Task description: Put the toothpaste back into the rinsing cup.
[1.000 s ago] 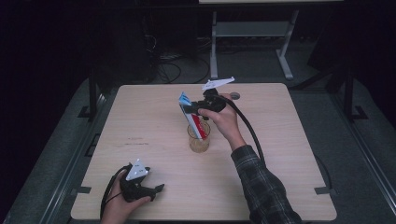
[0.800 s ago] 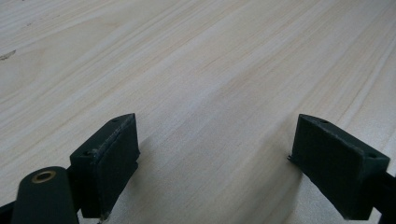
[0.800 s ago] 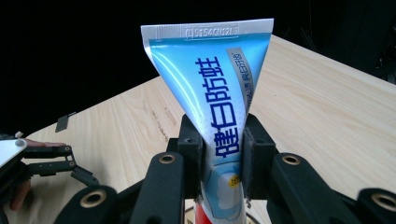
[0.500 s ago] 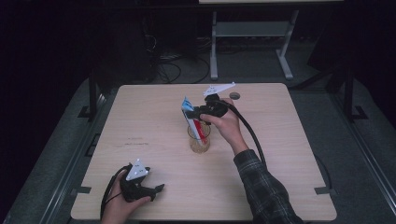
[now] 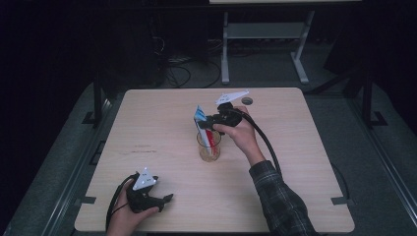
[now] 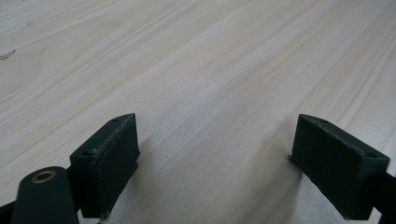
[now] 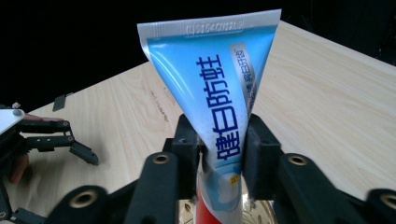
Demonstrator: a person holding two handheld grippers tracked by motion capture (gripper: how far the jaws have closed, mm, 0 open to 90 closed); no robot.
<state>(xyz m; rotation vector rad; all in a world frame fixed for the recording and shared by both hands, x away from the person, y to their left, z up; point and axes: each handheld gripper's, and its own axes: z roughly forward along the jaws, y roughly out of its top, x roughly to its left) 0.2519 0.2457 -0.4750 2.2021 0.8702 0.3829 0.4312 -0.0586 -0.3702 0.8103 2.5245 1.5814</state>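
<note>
A blue and white toothpaste tube (image 5: 201,118) stands tilted with its red lower end inside a clear glass (image 5: 209,150) at the table's middle. My right gripper (image 5: 209,123) reaches it from the right. In the right gripper view the tube (image 7: 219,84) sits between the two pads (image 7: 187,154), which still touch its side edges; the jaws of my right gripper (image 7: 223,154) have just been opening. My left gripper (image 5: 164,199) rests on the table near the front left corner. Its jaws stand wide open over bare wood, with my left gripper (image 6: 215,158) holding nothing.
The light wooden table (image 5: 305,162) has a small dark round hole (image 5: 247,101) near its far edge. A metal stand (image 5: 265,34) and cables lie on the dark floor beyond. The other gripper (image 7: 70,144) shows far off in the right gripper view.
The right gripper has sunk very slightly with the tube over the glass. The left gripper has not moved.
</note>
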